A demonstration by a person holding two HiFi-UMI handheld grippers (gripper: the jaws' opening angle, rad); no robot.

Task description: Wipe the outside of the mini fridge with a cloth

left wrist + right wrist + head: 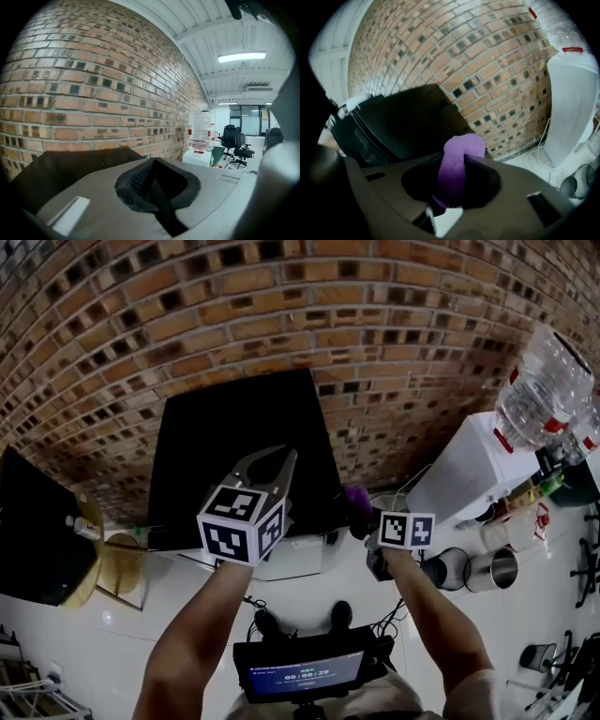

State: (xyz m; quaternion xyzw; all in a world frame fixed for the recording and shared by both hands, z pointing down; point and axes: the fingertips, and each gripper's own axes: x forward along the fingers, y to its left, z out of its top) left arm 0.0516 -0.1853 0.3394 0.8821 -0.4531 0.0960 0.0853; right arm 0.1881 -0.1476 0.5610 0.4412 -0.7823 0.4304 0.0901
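Held: right gripper (454,164) clamps purple cloth (463,145) | left gripper (157,183) closed, empty | mini fridge (234,442): we see no contact | we judge wiping not yet begun

Brick wall (309,306), glossy white floor (94,638) (office chairs (233,138), apparently, beyond).

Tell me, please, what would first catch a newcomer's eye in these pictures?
The purple cloth pinched in the right gripper stands out, in front of the black mini fridge against the brick wall. The left gripper is shut and empty; a white water dispenser stands at the right.
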